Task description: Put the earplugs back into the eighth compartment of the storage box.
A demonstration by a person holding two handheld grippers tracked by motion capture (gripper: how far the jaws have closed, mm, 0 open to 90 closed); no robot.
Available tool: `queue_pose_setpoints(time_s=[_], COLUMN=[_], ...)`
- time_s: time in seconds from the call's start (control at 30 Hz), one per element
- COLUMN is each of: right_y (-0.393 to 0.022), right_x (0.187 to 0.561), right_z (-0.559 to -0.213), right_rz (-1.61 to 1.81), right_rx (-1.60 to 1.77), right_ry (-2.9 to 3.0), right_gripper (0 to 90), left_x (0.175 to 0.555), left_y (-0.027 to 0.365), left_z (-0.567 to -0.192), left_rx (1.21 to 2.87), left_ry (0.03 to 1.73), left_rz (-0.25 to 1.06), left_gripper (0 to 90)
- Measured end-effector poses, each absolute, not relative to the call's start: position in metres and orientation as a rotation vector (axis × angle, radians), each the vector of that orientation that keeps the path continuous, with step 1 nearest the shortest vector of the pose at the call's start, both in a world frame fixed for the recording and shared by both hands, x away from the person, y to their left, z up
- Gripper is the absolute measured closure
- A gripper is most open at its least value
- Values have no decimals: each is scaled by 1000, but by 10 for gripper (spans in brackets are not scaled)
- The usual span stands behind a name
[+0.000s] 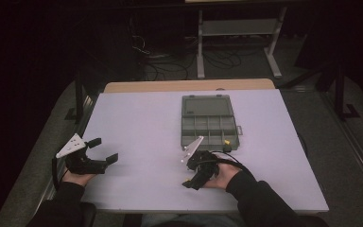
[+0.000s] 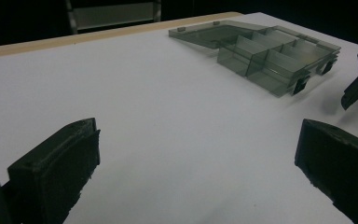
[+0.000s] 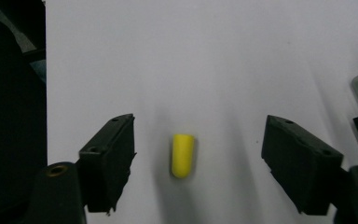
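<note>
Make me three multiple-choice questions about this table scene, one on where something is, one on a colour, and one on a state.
1. Where does the plug lie?
A. inside the box
B. on the table between the right claw's jaws
C. in the left claw

2. What colour is the plug?
A. yellow
B. red
C. blue

3. How is the box?
A. lid shut
B. lid open and laid flat
C. turned upside down

Answers:
1. B: in the right gripper view it rests on the white table in the gap of the right claw, clear of both pads.
2. A: it is bright yellow against the white top.
3. B: the high view shows the lid flat behind the open compartments.
</note>
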State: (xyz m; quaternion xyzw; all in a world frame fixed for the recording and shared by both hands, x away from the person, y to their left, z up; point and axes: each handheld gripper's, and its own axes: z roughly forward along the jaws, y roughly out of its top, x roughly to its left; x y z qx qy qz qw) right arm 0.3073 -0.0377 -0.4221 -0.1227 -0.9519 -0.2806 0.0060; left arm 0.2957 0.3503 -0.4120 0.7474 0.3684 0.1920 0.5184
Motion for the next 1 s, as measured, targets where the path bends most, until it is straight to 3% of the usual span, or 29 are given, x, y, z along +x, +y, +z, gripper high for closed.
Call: queue_pose_setpoints(time_s=[0.1,0.47,0.77,1.0], right_y=[-37,-36,-36,-40], right_x=[307,307,308,310], right_z=[-424,-428,-428,-420], right_rz=[-866,-821,-802,-834], right_rx=[-382,-378,-359,-370], right_ry=[-2979,-2987,-2967,-2959], right_gripper=[334,647,777,788], left_x=[296,296,296,296], left_y=[350,350,350,350], left_z=[-412,-412,-412,-412], left_rx=[1793,1794,1795,1796], left_ry=[884,883,880,882], left_rz=[460,460,462,461], left_gripper=[0,0,0,0])
